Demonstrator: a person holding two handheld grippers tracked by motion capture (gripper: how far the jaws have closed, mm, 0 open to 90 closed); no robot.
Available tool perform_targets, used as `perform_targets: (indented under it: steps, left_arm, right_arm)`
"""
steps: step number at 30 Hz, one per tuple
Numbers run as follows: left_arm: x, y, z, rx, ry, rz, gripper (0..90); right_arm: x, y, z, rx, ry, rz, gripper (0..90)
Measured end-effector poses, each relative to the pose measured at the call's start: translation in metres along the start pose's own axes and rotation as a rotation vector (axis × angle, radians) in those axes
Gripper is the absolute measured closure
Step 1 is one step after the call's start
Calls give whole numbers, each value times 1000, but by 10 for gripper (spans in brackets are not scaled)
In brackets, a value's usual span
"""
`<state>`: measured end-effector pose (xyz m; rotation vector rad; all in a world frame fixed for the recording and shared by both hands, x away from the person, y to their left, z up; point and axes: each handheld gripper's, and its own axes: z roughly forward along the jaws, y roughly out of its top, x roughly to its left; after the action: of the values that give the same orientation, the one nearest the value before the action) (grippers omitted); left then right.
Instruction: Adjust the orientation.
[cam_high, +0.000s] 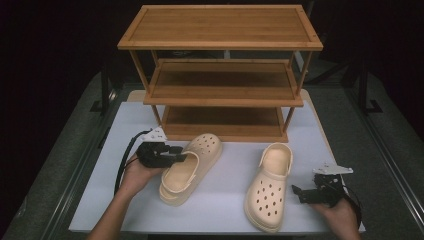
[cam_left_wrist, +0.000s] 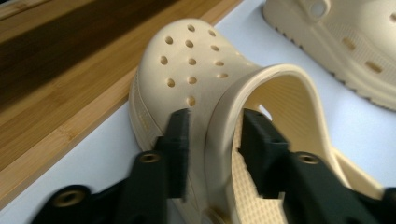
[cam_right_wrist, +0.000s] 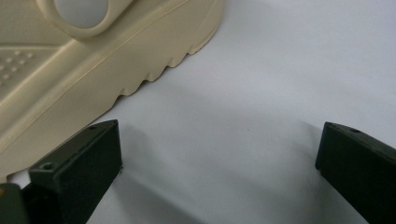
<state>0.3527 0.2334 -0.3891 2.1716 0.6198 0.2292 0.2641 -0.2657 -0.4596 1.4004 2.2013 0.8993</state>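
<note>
Two cream clogs with holes in the toes lie on the white table (cam_high: 220, 205). The left clog (cam_high: 192, 170) lies toe-first toward the rack. My left gripper (cam_high: 181, 156) is shut on its near side wall. In the left gripper view this gripper (cam_left_wrist: 215, 119) has one jaw outside the clog (cam_left_wrist: 196, 70) and the other inside the opening. The right clog (cam_high: 270, 192) lies with its toe toward me. My right gripper (cam_high: 304, 190) stands open just to its right. In the right gripper view that gripper (cam_right_wrist: 219, 133) frames bare table beside the clog's ridged sole (cam_right_wrist: 70, 88).
A three-shelf bamboo rack (cam_high: 220, 90) stands at the back of the table, its bottom shelf (cam_left_wrist: 56, 93) just behind the left clog's toe. The right clog (cam_left_wrist: 345, 37) lies beyond the held one. Dark floor surrounds the table.
</note>
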Motion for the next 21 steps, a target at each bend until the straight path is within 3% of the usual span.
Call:
perform_targets:
  steps: [3,6,14,21]
  left_arm:
    - [-2,1,-2,7,22,21,750]
    - [-9,2,-5,22,79,58,796]
    - [-14,0,-17,49,143,53,829]
    - [-19,-12,-34,56,182,41,829]
  right_arm:
    - [0,0,0,0,0,0,0]
    - [0,0,0,1,0,1,0]
    - [0,0,0,1,0,1,0]
    - [0,0,0,2,0,-1,0]
